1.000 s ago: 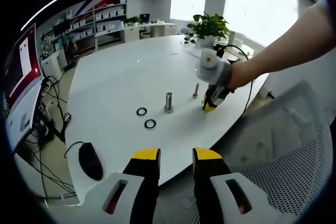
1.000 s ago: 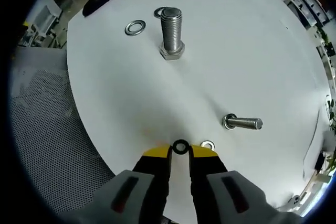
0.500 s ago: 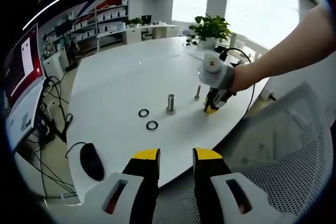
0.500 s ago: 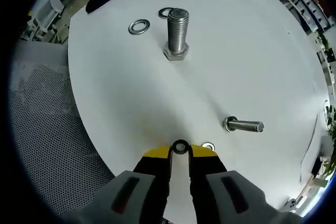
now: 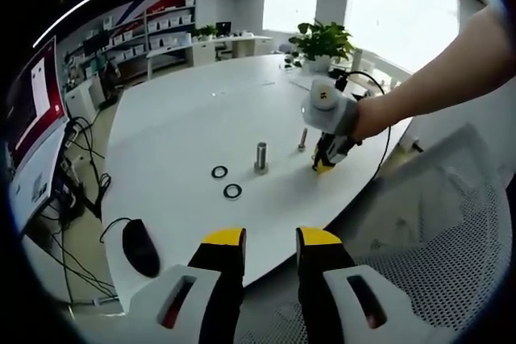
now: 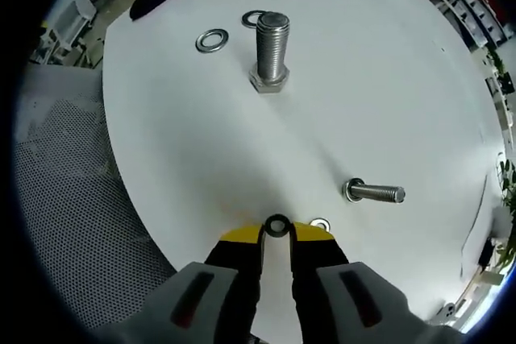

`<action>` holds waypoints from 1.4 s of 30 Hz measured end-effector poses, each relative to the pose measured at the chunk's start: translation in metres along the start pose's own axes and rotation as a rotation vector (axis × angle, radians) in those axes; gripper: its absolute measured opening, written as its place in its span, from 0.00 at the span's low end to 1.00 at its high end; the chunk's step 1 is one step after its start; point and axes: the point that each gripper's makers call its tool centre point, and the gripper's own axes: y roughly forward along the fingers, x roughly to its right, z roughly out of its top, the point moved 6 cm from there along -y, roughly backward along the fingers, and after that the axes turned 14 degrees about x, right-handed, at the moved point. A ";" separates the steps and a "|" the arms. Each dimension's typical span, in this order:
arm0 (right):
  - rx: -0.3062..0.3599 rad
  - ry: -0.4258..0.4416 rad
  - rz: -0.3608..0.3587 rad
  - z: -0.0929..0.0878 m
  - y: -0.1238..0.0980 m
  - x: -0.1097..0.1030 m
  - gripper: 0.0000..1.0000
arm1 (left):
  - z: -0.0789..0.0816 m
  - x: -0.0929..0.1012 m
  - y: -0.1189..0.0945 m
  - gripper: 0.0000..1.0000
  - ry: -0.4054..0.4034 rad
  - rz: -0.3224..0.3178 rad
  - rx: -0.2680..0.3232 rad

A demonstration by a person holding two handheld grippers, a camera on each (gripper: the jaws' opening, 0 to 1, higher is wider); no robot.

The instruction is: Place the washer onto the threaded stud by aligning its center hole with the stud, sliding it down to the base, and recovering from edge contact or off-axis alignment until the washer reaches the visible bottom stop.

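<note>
While a small dark ring-shaped washer (image 6: pixel 277 225) is pinched between the yellow tips of the right gripper (image 6: pixel 276 233), just above the white round table (image 6: pixel 387 78), the carrying step of the task is judged to be in hand. A second small washer (image 6: pixel 320 222) is seen lying on the table just beside those tips, and a slim threaded stud (image 6: pixel 373 191) stands near them, a washer already at its base. A thick threaded steel stud with a hex base (image 6: pixel 270 50) stands upright further off, with two larger flat washers (image 6: pixel 212 39) lying beyond it. The left gripper (image 5: pixel 270 241) is held back off the table edge, its jaws parted and nothing between them. Next, the held washer would need to be brought over a stud's top, levelled, and its hole centred before being lowered.
</note>
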 end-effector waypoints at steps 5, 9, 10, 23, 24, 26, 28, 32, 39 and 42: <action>0.045 0.007 -0.016 -0.004 -0.001 -0.001 0.15 | 0.001 -0.001 0.000 0.23 -0.003 0.004 0.008; 0.061 0.023 -0.019 -0.004 -0.001 0.000 0.15 | 0.001 0.000 0.000 0.23 -0.001 0.002 0.005; 0.067 0.031 -0.023 -0.005 -0.001 0.000 0.15 | 0.001 -0.001 0.000 0.23 -0.003 0.003 0.007; 0.136 -0.008 -0.061 -0.009 -0.003 -0.003 0.15 | 0.002 -0.002 -0.001 0.23 -0.005 0.009 0.013; 0.135 -0.005 -0.060 -0.009 -0.003 -0.003 0.15 | 0.001 -0.001 -0.001 0.23 -0.004 0.008 0.012; 0.128 0.004 -0.056 -0.008 -0.003 -0.002 0.15 | 0.001 -0.001 -0.001 0.23 -0.005 0.006 0.012; 0.120 0.002 -0.051 -0.008 -0.003 0.000 0.15 | 0.002 -0.001 -0.001 0.23 -0.005 0.006 0.014; 0.140 0.010 -0.057 -0.006 -0.006 -0.001 0.14 | 0.001 0.000 -0.001 0.23 -0.002 0.002 0.007; 0.154 0.021 -0.045 -0.005 -0.014 0.003 0.14 | 0.001 -0.001 -0.001 0.23 -0.004 0.003 0.008; 0.189 0.069 -0.043 -0.003 -0.021 0.010 0.14 | 0.001 -0.002 -0.001 0.23 -0.006 0.009 0.013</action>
